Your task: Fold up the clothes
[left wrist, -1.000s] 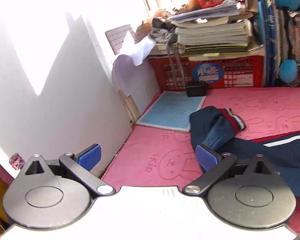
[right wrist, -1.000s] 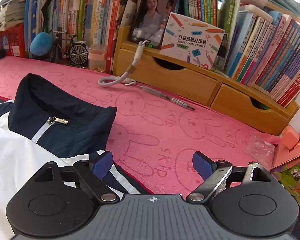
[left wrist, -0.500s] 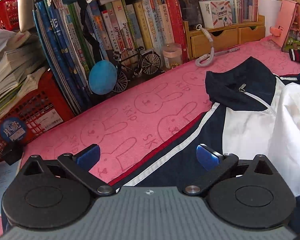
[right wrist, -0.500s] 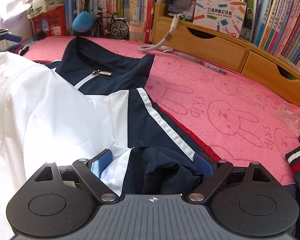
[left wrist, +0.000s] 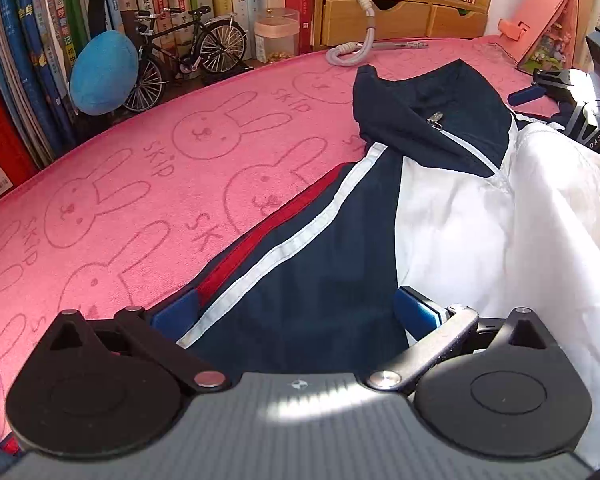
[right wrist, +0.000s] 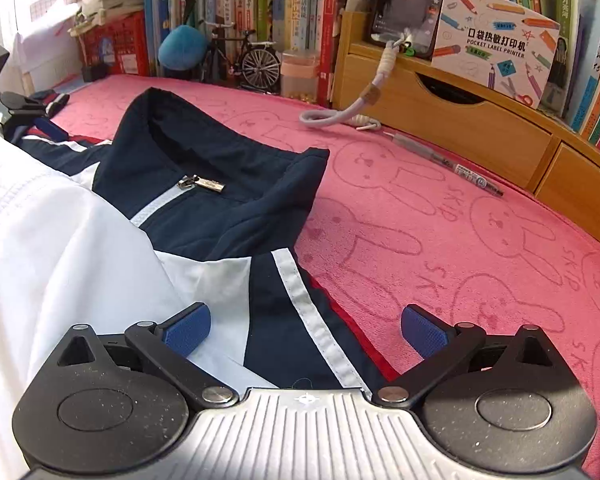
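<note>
A: Jacket [left wrist: 332,280] first. Where, against the claws?

B: Directly under both, spread front-up on the pink towel [left wrist: 140,184]. Between the pads of the left gripper [left wrist: 296,310]: navy shoulder cloth with its white stripe and red edge. Jaws wide apart there, pressing on nothing, gripping nothing.

A: And on the other side?

B: Much the same. Under the right gripper [right wrist: 304,330]: the opposite striped shoulder, with the white chest panel [right wrist: 60,240] off toward its left pad. Jaws opening, near their widest, cloth lying loose between them, not pinched.

A: Further ahead of the tips?

B: Zip pull [right wrist: 202,185] drawn up to the neck, then the navy collar [right wrist: 204,148] standing a little open. Beyond that, bare towel, a pen [right wrist: 452,164] and a looped cord [right wrist: 340,114]. Then a model bicycle [left wrist: 184,56] and rows of books, well clear of the garment.

A: So how far along?

B: Early, by the look of it. Laid out, zipped, roughly smoothed. A swell of white cloth beside the right claw's left pad, possibly a sleeve laid over the chest; cannot tell for sure. No tidy packet anywhere: shoulders wide, collar exposed.

A: Left to do?

B: Probably most of it: sides folded in toward the zip, then bottom up to collar. Hem out of view, so hard to say more.
</note>
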### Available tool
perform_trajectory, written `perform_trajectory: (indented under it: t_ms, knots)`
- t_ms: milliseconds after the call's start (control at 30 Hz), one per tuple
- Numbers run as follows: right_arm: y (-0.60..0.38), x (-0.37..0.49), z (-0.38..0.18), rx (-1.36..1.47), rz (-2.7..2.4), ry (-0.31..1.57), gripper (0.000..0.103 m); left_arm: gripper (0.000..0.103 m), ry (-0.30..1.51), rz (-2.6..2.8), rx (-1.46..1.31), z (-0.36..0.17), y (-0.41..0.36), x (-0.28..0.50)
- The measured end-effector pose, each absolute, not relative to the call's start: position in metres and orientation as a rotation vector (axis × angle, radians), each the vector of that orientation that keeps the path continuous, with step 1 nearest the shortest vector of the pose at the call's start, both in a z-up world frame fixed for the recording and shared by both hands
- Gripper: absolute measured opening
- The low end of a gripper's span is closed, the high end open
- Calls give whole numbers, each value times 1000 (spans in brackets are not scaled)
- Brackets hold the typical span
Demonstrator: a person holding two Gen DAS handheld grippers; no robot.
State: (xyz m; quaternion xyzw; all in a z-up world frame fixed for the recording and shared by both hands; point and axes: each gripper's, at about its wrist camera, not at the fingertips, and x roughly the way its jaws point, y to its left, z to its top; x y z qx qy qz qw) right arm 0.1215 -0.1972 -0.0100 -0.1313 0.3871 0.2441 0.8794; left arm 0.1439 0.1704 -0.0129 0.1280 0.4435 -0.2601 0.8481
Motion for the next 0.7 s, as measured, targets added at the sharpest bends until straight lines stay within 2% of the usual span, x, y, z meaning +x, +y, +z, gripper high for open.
perform_trajectory:
  t_ms: [33,67,100,133,200,233,267,333,367,400,433,467,500,533,700]
  knots:
    - [-197,119,-11,-266,509,793,97,103,926,-549,275,-14,167,143]
    - [-195,115,-9,-254,512,773,77,103,923,-524,266,-13,164,142]
    - [-193,110,-8,-242,515,752,64,103,920,-499,257,-13,161,141]
    - [-191,105,-6,-241,512,734,46,103,916,-475,248,-13,158,141]
    - [-180,92,-3,-309,483,707,33,88,891,-450,235,-10,154,134]
    - [-176,87,-2,-338,473,701,26,70,872,-441,233,-7,153,128]
    - [-173,83,0,-361,464,694,19,58,853,-425,234,-5,152,123]
    - [-173,79,4,-372,456,684,16,14,825,-382,246,1,151,118]
    - [-174,78,5,-371,457,682,15,13,802,-378,248,4,154,119]
    - [-175,78,6,-373,462,683,15,15,780,-374,251,7,158,119]
    - [-175,77,6,-374,466,685,15,28,761,-374,250,11,162,121]
    - [-176,77,6,-376,469,687,15,61,756,-379,247,13,167,125]
    - [-176,77,5,-377,470,690,15,88,764,-364,260,12,169,131]
    - [-176,77,4,-379,471,693,15,101,771,-349,273,11,172,136]
    - [-177,78,0,-373,476,703,19,103,880,-416,236,-9,183,152]
